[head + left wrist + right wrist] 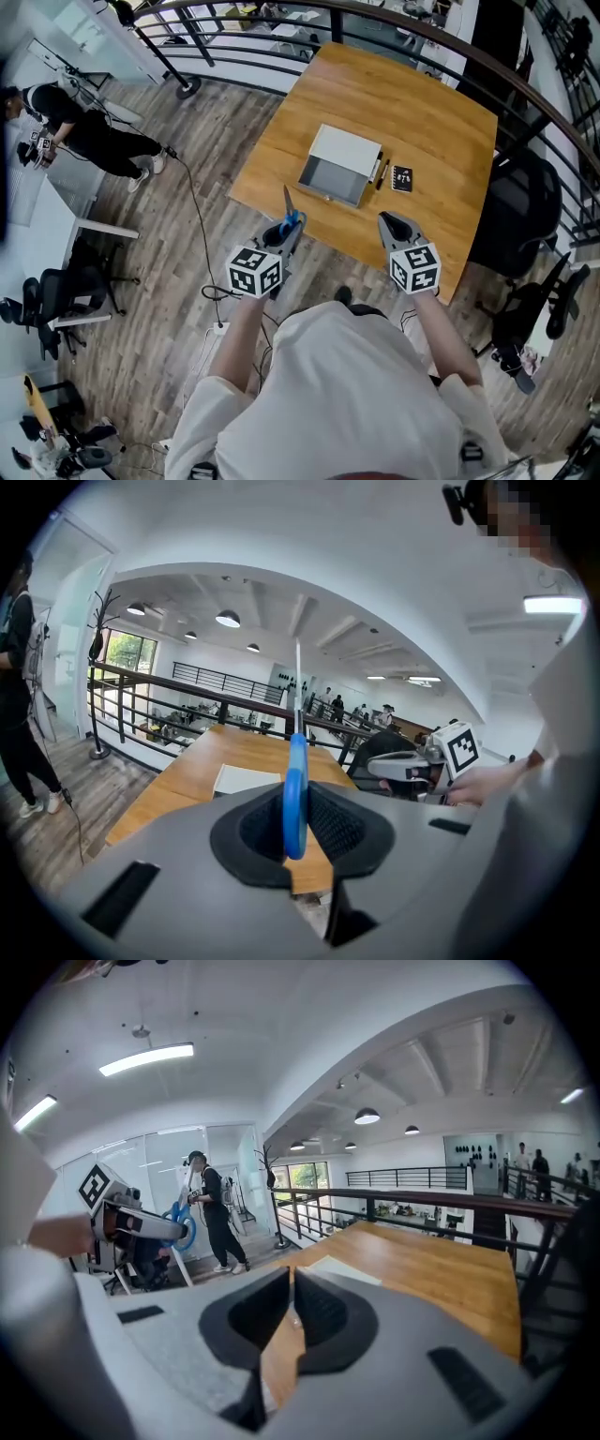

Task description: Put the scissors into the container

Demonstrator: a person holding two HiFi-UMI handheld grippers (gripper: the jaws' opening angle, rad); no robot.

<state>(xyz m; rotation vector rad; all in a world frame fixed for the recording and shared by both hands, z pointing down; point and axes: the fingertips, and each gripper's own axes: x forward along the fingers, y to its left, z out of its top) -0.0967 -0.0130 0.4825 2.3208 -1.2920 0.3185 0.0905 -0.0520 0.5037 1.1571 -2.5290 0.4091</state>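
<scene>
The left gripper [284,234] is clamping its jaws on the blue handle of the scissors [295,794]. Their closed blades are pointing up and forward, toward the container [328,195]. The scissors are hanging in the air on the near side of the container, apart from it and not inside it. The right gripper [292,1309] is hovering near the container's near right corner, with its jaws together and nothing between them. A pen [382,173] and a small black card [401,178] are lying just right of the container.
</scene>
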